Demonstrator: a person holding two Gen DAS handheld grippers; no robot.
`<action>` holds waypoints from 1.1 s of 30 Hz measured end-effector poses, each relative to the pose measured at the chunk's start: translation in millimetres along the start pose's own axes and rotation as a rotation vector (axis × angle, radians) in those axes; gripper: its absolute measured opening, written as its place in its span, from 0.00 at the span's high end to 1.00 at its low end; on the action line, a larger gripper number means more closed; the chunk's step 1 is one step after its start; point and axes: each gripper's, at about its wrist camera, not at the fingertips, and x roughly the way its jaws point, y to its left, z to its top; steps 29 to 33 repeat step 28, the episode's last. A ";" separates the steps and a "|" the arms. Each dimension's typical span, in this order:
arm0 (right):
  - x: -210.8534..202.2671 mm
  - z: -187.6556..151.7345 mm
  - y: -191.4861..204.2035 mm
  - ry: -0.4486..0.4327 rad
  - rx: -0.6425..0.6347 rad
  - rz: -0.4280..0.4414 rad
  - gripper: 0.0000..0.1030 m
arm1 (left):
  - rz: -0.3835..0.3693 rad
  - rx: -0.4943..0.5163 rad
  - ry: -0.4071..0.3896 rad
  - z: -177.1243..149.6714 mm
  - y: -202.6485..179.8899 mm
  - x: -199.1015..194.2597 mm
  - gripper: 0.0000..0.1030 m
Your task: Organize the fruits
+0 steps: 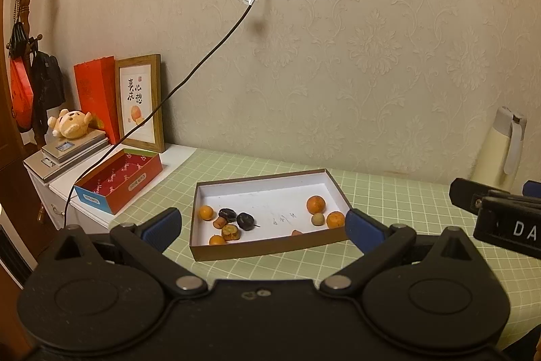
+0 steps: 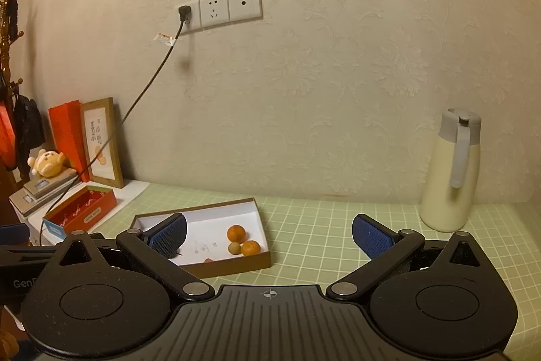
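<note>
A shallow brown tray (image 1: 270, 195) with a white floor lies on the green grid mat. Its left end holds two small oranges (image 1: 206, 212), two dark fruits (image 1: 245, 221) and brown cut pieces (image 1: 231, 231). At its right end are two oranges (image 1: 315, 204), a small pale round fruit (image 1: 317, 219) and a reddish bit. My left gripper (image 1: 263, 230) hovers open just in front of the tray, holding nothing. My right gripper (image 2: 270, 235) is open and empty, to the right of the tray (image 2: 216, 219). From there I see the right-end oranges (image 2: 235, 233); the left finger hides the rest.
An open red box (image 1: 118, 181), a framed picture (image 1: 140, 100), a plush bear (image 1: 69, 122) on a scale and a black cable crowd the left side. A cream thermos (image 2: 451, 171) stands at the back right by the wall. Bare green mat (image 2: 321, 225) lies between tray and thermos.
</note>
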 end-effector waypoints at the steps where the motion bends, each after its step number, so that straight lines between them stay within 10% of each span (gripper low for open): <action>1: 0.3 0.0 -0.2 0.001 0.000 -0.001 0.00 | -0.001 -0.001 0.002 0.1 0.2 -0.3 0.06; 33: 10.2 0.0 2.2 0.004 -0.006 0.001 0.00 | -0.054 -0.015 -0.002 0.5 0.9 15.5 0.09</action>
